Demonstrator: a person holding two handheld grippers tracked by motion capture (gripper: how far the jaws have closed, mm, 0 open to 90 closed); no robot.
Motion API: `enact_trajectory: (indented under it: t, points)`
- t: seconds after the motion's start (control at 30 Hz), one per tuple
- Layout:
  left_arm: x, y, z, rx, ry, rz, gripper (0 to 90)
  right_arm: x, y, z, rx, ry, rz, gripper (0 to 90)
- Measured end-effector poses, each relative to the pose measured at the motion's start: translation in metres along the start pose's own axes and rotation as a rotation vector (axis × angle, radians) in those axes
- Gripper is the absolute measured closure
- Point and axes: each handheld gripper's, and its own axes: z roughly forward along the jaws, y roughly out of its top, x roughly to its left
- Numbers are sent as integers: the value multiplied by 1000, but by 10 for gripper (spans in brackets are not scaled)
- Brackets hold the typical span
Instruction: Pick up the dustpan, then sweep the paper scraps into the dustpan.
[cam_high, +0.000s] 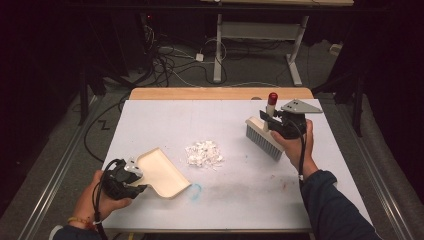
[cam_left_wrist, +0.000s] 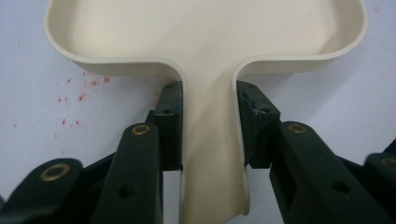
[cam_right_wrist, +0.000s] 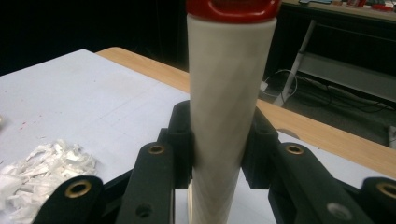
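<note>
A cream dustpan (cam_high: 162, 172) lies on the white table sheet at the near left. My left gripper (cam_high: 131, 181) is shut on its handle (cam_left_wrist: 210, 154), which runs between the two black jaws. At the right, my right gripper (cam_high: 274, 122) is shut on the white, red-capped handle (cam_right_wrist: 224, 107) of a hand brush (cam_high: 264, 136). The brush hangs above the table with its grey bristles pointing down and left. A small heap of white paper shreds (cam_high: 203, 153) lies in the middle, between dustpan and brush; the same shreds (cam_right_wrist: 42, 165) show at the lower left of the right gripper view.
A white sheet (cam_high: 225, 200) covers the wooden table (cam_high: 220, 93), whose bare edge shows at the back. A blue mark (cam_high: 196, 189) and faint red specks (cam_left_wrist: 79, 95) stain the sheet. Beyond the table are cables on the floor and a desk frame (cam_high: 260, 35).
</note>
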Motion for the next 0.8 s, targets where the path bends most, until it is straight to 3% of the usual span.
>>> enact_trajectory:
  t: [0.5,0.8]
  points:
    - [-3,5,5,19,-11,8,634,-3,1,1,-8,-10,5,700]
    - [-3,15,12,43,-25,23,634,1,3,16,-7,-19,20,700]
